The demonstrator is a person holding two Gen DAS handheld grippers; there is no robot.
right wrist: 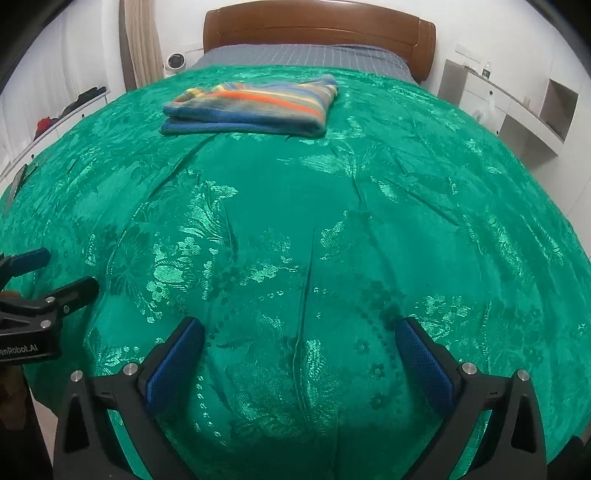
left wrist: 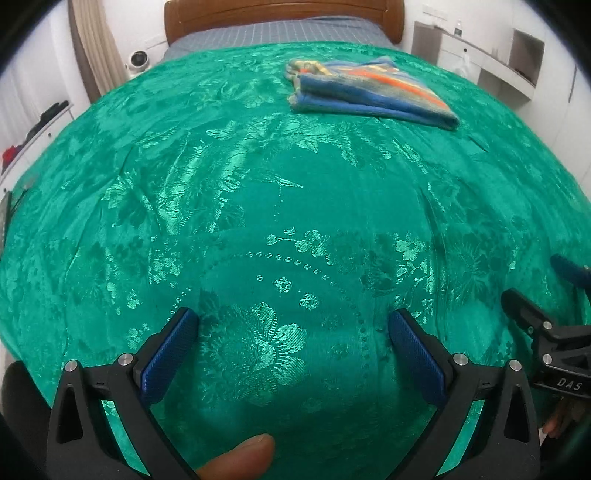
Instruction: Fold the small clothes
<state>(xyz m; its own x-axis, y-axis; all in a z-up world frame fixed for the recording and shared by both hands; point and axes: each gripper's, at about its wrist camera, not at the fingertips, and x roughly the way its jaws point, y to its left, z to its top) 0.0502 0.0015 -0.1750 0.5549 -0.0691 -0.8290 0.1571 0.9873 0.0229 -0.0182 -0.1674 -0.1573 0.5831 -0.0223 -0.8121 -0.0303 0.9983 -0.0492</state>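
Left gripper: fingers spread wide, nothing between them, over the near part of the green bedspread. Right gripper: likewise released, beside the left. Folded striped garment lies flat on the bedspread's far part, well apart from both. Wooden headboard beyond.
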